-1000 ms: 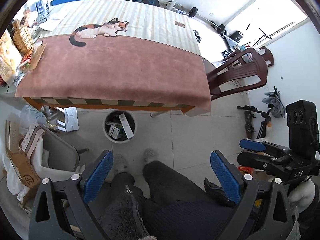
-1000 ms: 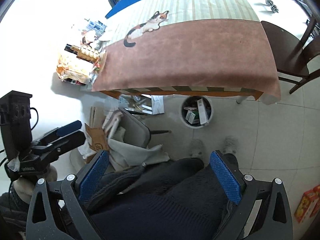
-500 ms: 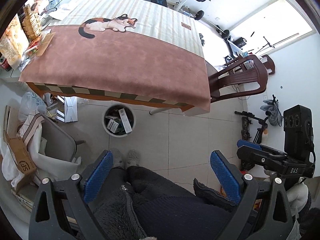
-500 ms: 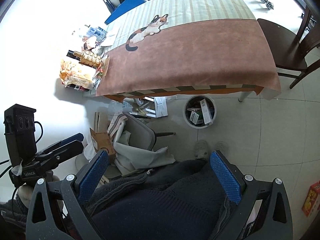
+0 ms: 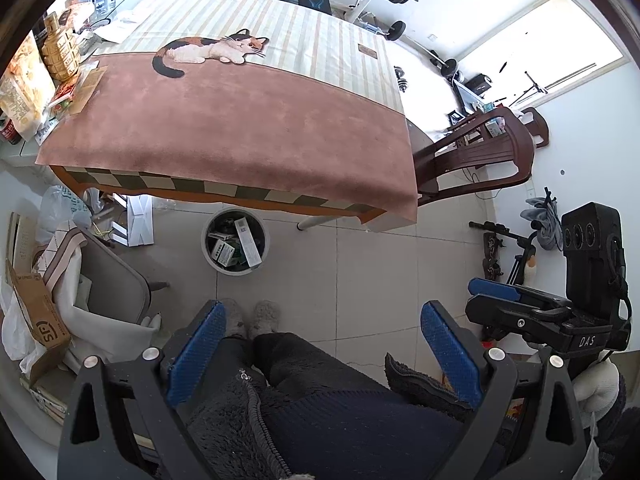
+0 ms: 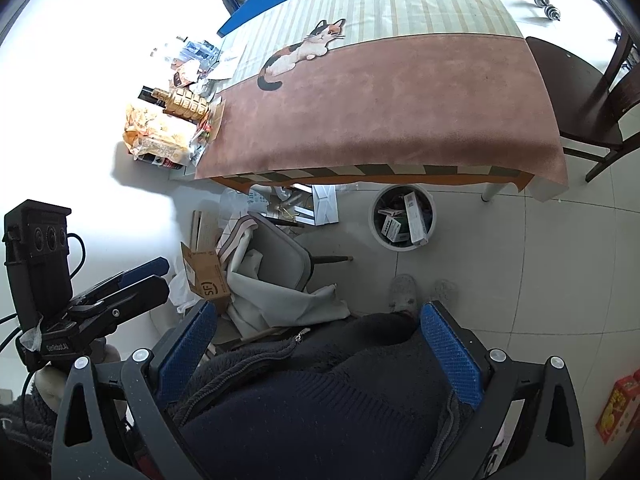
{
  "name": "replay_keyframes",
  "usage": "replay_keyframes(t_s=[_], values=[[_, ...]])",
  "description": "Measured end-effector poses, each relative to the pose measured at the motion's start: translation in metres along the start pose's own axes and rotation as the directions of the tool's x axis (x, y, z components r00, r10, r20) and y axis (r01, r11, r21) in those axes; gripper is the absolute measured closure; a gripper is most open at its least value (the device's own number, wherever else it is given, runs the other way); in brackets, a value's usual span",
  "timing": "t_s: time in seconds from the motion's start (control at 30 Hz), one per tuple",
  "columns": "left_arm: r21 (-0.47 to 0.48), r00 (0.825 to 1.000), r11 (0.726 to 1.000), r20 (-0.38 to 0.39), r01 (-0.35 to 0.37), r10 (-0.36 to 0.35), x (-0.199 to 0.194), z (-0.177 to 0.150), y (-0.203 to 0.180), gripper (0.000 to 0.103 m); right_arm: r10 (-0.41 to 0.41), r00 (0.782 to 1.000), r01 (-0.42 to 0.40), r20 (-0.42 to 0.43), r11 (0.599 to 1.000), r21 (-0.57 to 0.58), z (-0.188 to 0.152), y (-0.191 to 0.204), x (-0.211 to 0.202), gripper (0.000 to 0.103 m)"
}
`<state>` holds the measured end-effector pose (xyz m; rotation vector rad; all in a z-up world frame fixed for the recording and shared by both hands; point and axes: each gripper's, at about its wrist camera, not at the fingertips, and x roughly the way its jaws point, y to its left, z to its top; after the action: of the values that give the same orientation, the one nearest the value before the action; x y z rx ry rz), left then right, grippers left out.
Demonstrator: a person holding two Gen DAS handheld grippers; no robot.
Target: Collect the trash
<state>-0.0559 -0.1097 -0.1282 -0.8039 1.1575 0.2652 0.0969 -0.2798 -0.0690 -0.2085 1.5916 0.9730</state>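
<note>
The round white trash bin (image 5: 234, 242) stands on the tiled floor (image 5: 360, 264) just at the near edge of the table, partly under the overhang of the cloth, and it holds several small cartons, among them 1 long white box (image 5: 248, 240) leaning against its right inner wall. In the right wrist view the same bin (image 6: 402, 218) sits right of a grey chair (image 6: 280, 258) draped with a pale cloth. The table carries a brown and striped tablecloth (image 5: 240, 120) printed with a lying calico cat (image 5: 208, 50); on its far left edge stand a gold ribbed bottle (image 5: 60, 52) and a yellow snack bag (image 5: 22, 88). A dark wooden chair (image 5: 476, 156) stands at the table's right end, and a cardboard box (image 5: 38, 316) lies on the floor at far left. Near the bin, 2 grey slippers (image 5: 252, 318) of the seated person point toward it. The left gripper (image 5: 320, 354) hangs above the person's dark lap with its 2 blue pads spread wide and nothing between them. The right gripper (image 6: 316, 354) is likewise held over the lap, its blue pads wide apart and bare. Each gripper appears in the other's view off to the side, well apart from the bin.
</note>
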Motion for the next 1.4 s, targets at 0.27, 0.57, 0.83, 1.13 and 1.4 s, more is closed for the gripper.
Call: replay_keyframes(t_s=[0.27,0.57,0.83,1.13,1.4], values=[[0.004,1.000,1.000,-0.008,0.017,-0.017,0.003,0.000,-0.005,0.003,0.004,1.000,-0.004,-0.005,1.000,0.005,-0.003,0.001,0.002,0.000],[0.022,1.000,0.999,-0.008,0.027,-0.027,0.000,0.000,-0.003,0.003,0.010,1.000,-0.010,0.008,1.000,0.023,-0.004,-0.002,0.001,0.000],[0.039,0.999,0.998,-0.008,0.040,-0.040,-0.003,0.003,-0.001,0.003,0.010,1.000,-0.011,0.017,0.999,0.043,-0.007,0.000,0.000,0.000],[0.055,0.999,0.997,-0.020,0.048,-0.047,-0.004,0.001,0.001,0.003,0.014,1.000,-0.015,0.017,0.998,0.053,-0.008,-0.001,-0.001,0.000],[0.055,0.998,0.997,-0.034,0.062,-0.060,-0.002,0.000,0.004,0.003,0.009,1.000,-0.010,0.011,0.997,0.071,-0.013,0.006,0.006,0.000]])
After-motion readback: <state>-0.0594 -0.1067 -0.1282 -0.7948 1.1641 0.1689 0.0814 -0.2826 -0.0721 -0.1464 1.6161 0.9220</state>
